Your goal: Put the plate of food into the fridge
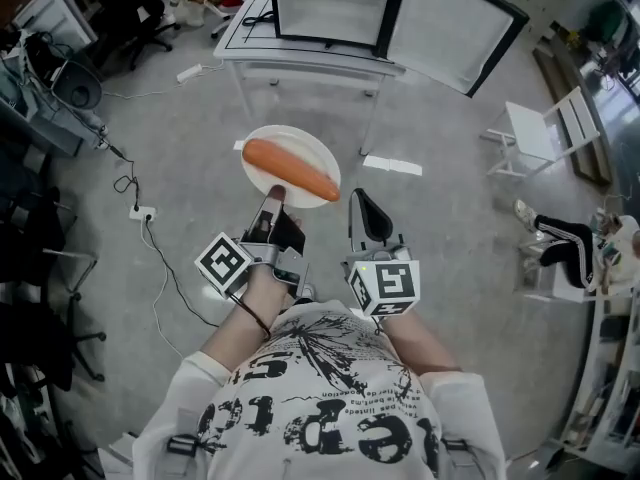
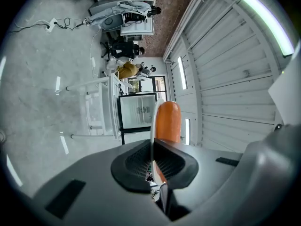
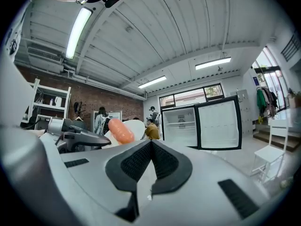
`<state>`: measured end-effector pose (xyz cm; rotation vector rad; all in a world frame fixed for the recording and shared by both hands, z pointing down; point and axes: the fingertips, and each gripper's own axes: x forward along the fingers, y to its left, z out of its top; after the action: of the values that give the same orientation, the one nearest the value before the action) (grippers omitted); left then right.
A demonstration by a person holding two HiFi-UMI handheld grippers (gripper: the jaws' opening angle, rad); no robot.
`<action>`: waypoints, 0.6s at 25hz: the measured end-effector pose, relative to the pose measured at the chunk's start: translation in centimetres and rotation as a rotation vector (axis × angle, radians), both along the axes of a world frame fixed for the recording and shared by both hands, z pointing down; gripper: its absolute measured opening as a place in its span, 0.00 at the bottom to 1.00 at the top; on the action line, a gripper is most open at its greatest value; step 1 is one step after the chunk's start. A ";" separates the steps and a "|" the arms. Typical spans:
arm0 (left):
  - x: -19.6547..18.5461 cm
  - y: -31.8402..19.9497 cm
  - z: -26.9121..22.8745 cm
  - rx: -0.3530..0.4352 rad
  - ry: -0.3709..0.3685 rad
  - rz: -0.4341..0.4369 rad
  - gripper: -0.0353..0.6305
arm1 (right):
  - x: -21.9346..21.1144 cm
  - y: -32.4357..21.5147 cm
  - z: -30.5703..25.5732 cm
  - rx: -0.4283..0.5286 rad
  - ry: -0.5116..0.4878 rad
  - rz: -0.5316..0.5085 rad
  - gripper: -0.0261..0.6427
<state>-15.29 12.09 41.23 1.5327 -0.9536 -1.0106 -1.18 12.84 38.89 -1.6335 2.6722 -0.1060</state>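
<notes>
Transport step: the left gripper [image 1: 272,200] pinches the near rim of the round white plate [image 1: 262,146] bearing an orange sausage [image 1: 290,169]. The right gripper [image 1: 365,208] is pressed together, empty. Next, advance level toward the far, apparently open black-framed fridge [image 1: 330,3].

White plate [image 1: 300,145] in left tongs [image 1: 274,197]

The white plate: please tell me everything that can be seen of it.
The plate is round, white and smooth, perhaps plastic or ceramic. It is held roughly level in the air, short of the open fridge. The left gripper has its jaws shut on the near rim. One long orange sausage lies across it.
</notes>
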 end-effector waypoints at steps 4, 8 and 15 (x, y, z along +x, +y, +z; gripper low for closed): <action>-3.9 -3.0 0.2 -0.011 0.009 -0.010 0.09 | -3.8 -3.3 0.4 0.007 0.002 0.008 0.04; -6.4 -5.1 0.9 -0.027 0.011 -0.018 0.09 | -6.3 -5.8 1.3 0.000 0.023 0.012 0.04; -7.3 -8.9 1.8 -0.050 0.009 -0.024 0.09 | -7.7 -10.8 1.2 0.021 0.047 0.004 0.04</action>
<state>-22.61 3.16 43.03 1.4772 -0.9865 -1.0028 -8.84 2.02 40.11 -1.6564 2.6944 -0.0392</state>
